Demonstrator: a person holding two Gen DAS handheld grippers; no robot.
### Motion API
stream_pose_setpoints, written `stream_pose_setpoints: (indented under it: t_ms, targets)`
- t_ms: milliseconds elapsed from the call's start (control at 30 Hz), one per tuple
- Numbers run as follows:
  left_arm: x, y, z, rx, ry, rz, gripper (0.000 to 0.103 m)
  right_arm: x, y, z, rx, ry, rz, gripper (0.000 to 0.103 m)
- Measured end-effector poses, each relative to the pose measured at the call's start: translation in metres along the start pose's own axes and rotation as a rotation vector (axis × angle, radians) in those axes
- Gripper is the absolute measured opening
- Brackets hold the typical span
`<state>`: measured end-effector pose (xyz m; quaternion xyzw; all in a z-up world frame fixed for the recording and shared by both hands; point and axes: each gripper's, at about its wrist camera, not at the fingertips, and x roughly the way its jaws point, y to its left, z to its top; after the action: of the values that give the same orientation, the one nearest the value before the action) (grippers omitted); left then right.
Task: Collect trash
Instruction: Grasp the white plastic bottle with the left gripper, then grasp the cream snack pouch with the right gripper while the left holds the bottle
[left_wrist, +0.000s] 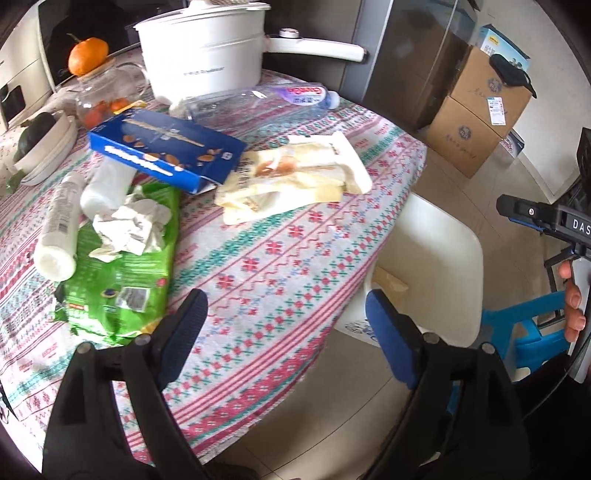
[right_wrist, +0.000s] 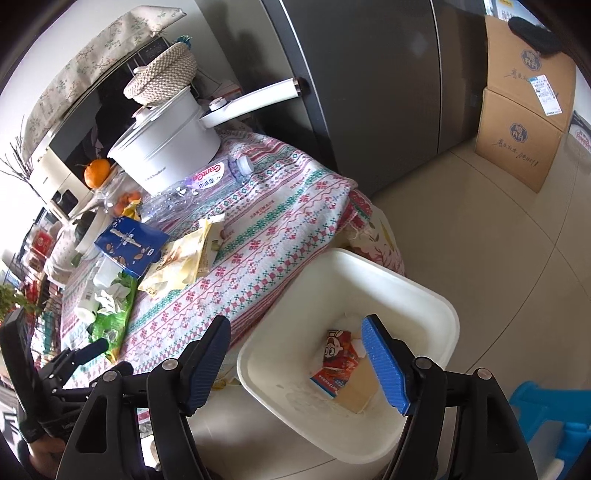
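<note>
Both grippers hung empty over the table edge and the bin.

The left gripper had its jaws spread wide; the green wrapper and crumpled tissue lay just beyond its left finger. The right gripper stood spread too, the white bin between and below its fingers, a red packet inside.

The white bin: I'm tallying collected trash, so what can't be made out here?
- White bin, right wrist view: the right gripper finger covers part of the red wrapper.
- Left wrist view: only its rim shows; the table edge hides the rest.
</note>
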<state>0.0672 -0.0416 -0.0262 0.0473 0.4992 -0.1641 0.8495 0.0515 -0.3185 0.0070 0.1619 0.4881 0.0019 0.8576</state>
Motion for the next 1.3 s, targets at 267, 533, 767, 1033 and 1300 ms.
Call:
stream_pose_setpoints:
  t_ms: [267, 533, 767, 1033, 1300]
  targets:
    - [-0.023, 0.074, 0.003, -0.114, -0.02, 0.095, 0.098, 0.021, 0.051, 0.008, -0.077, 0.024, 0.024, 0.078]
    - [-0.029, 0.14, 0.03, -0.261, -0.008, 0.149, 0.098, 0.047, 0.091, 0.018, -0.129, 0.052, 0.042, 0.08]
    - [0.011, 0.196, 0.045, -0.424, 0.028, 0.18, 0.098, 0.074, 0.109, 0.029, -0.158, 0.083, 0.027, 0.08]
    - [0.046, 0.216, 0.051, -0.501, 0.06, 0.159, 0.08, 0.102, 0.118, 0.042, -0.137, 0.113, 0.039, 0.08]
    - [0.04, 0.218, 0.038, -0.526, 0.046, 0.167, 0.051, 0.119, 0.115, 0.049, -0.111, 0.13, 0.032, 0.08]
